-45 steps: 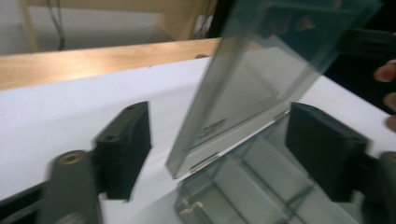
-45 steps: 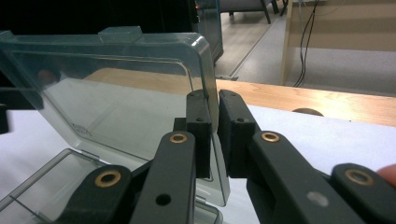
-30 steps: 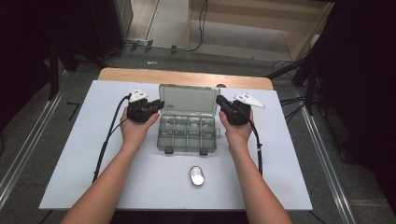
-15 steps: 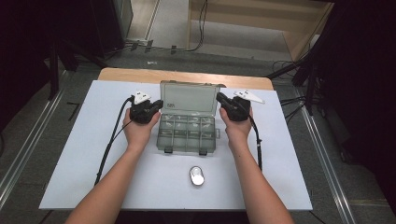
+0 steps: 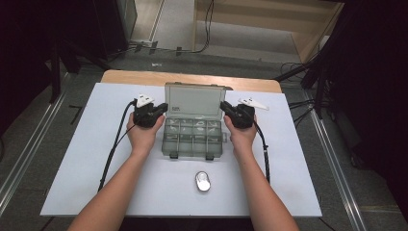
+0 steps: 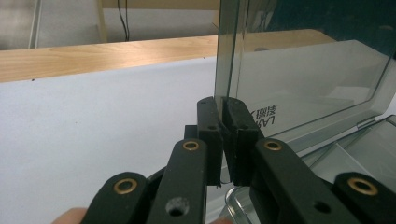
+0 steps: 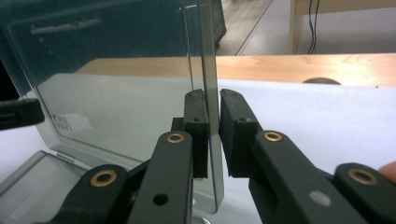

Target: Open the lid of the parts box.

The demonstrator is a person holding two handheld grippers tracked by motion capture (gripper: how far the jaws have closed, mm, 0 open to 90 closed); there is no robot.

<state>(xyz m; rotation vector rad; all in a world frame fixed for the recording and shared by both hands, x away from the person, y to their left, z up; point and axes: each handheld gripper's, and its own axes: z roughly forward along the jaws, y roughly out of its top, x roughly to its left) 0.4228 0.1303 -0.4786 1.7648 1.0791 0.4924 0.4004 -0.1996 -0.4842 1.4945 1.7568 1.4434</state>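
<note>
A clear grey plastic compartment box [image 5: 190,152] sits mid-table with its lid [image 5: 195,100] raised. My left gripper [image 5: 162,107] is shut on the lid's left edge. In the left gripper view, the jaws [image 6: 223,116] pinch that edge, and the lid [image 6: 303,79] stands to their right. My right gripper [image 5: 224,106] holds the lid's right edge. In the right gripper view, the thin edge runs between the jaws [image 7: 212,112], and the lid [image 7: 116,84] stretches away to the left. The box's compartments look empty from above.
A small oval silver object [image 5: 202,181] lies in front of the box, between the forearms. A white mat [image 5: 86,159] covers the wooden table [image 5: 144,77]. Cables trail from both grippers along the forearms. A metal rail on the floor runs along each side of the table.
The lid has tipped slightly farther back between the two grippers. The hands have hardly moved.
</note>
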